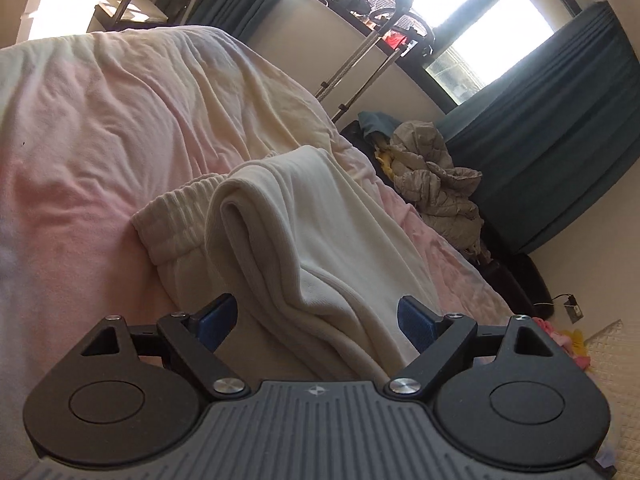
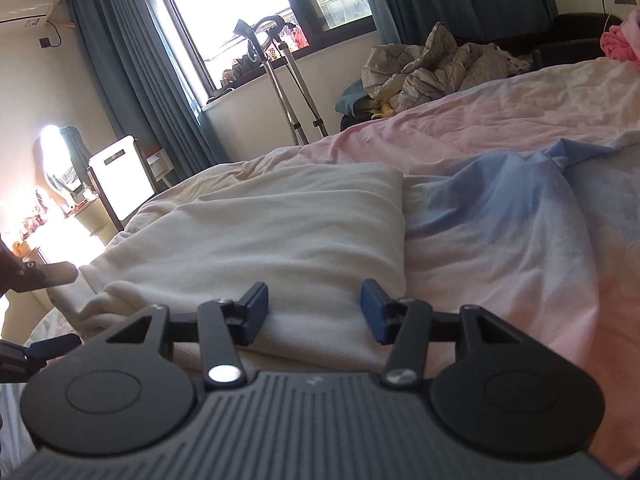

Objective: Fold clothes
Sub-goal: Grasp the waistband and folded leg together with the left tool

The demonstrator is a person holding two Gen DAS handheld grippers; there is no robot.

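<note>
Cream knitted trousers with a ribbed elastic waistband [image 1: 304, 232] lie folded over on the pink and blue crumpled bedsheet [image 1: 88, 128], directly ahead of both tools. We judge the doubled legs were laid over the waistband to halve the garment. Nearest, the left gripper [image 1: 316, 322] stands wide apart, the folded edge lying loose between its 2 blue pads, neither pressing it. The right gripper [image 2: 314, 312] stands partly apart, straddling the near hem without clamping; we see cloth between the pads only. Farther off, a grey quilted jacket [image 2: 432, 64] is heaped past the bed, below the teal pleated curtains [image 2: 132, 60].
</note>
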